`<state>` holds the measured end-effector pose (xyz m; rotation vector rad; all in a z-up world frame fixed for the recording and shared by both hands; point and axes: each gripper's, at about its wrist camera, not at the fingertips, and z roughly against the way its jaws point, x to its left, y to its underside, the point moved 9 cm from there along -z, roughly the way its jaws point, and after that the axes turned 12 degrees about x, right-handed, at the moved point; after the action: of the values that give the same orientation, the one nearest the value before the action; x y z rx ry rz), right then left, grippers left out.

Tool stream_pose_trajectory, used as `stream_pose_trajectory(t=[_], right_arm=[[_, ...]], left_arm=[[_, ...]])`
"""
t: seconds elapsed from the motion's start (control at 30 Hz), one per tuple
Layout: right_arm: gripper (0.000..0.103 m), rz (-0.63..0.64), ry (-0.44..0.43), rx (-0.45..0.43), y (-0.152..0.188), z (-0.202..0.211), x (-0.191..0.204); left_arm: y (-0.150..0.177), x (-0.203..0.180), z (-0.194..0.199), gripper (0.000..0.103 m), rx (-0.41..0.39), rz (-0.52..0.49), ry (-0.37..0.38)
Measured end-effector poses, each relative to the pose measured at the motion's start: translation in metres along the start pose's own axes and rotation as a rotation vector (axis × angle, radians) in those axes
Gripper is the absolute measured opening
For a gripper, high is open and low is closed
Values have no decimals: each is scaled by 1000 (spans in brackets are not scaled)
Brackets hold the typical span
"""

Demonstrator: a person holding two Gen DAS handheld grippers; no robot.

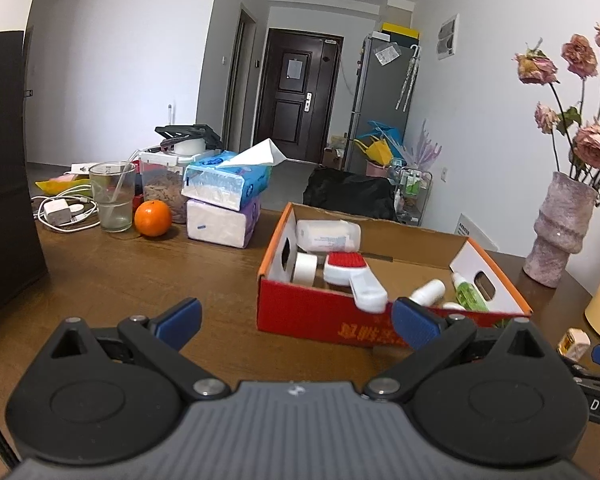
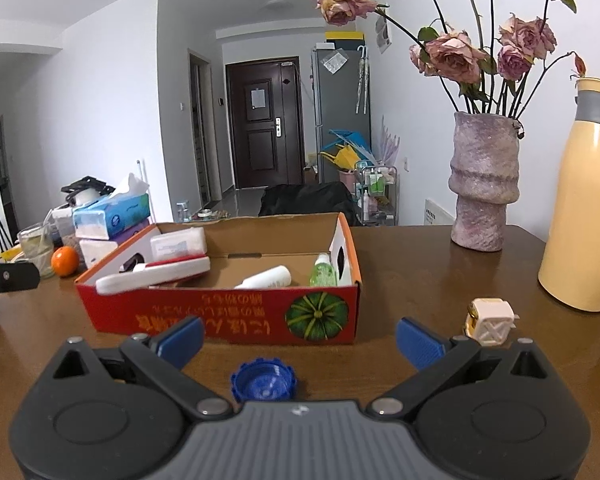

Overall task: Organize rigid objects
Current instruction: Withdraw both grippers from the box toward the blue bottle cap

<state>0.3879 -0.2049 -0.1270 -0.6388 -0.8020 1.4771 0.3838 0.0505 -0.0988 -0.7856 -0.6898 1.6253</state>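
A red cardboard box (image 1: 320,316) (image 2: 228,316) stands open on the wooden table. It holds a red-and-white brush (image 1: 352,276) (image 2: 156,274), a white tape roll (image 1: 305,268), a clear packet (image 1: 327,236), a white tube (image 2: 266,278) and a green bottle (image 1: 470,294) (image 2: 323,270). A blue bottle cap (image 2: 264,380) lies on the table between my right gripper's jaws. A small cream and gold bottle (image 2: 489,322) (image 1: 575,343) stands to its right. My left gripper (image 1: 296,322) is open and empty, just before the box. My right gripper (image 2: 298,340) is open.
Tissue packs (image 1: 226,196), an orange (image 1: 153,218), a glass (image 1: 112,196) and a charger with cables (image 1: 60,212) crowd the far left. A vase of dried roses (image 2: 482,184) and a yellow flask (image 2: 584,200) stand at the right. A dark block (image 1: 4,168) stands at the left edge.
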Motion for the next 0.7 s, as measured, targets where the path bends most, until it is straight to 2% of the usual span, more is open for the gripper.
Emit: stream_pose_trajectory(t=[0.4,0.7], right_arm=[[103,19,16,11,29,24,-9],[103,21,33,20,41,27,-14]], left_arm=[[39,-15,15,103,20,-57,6],[48,-15,11,103,31,-64,3]])
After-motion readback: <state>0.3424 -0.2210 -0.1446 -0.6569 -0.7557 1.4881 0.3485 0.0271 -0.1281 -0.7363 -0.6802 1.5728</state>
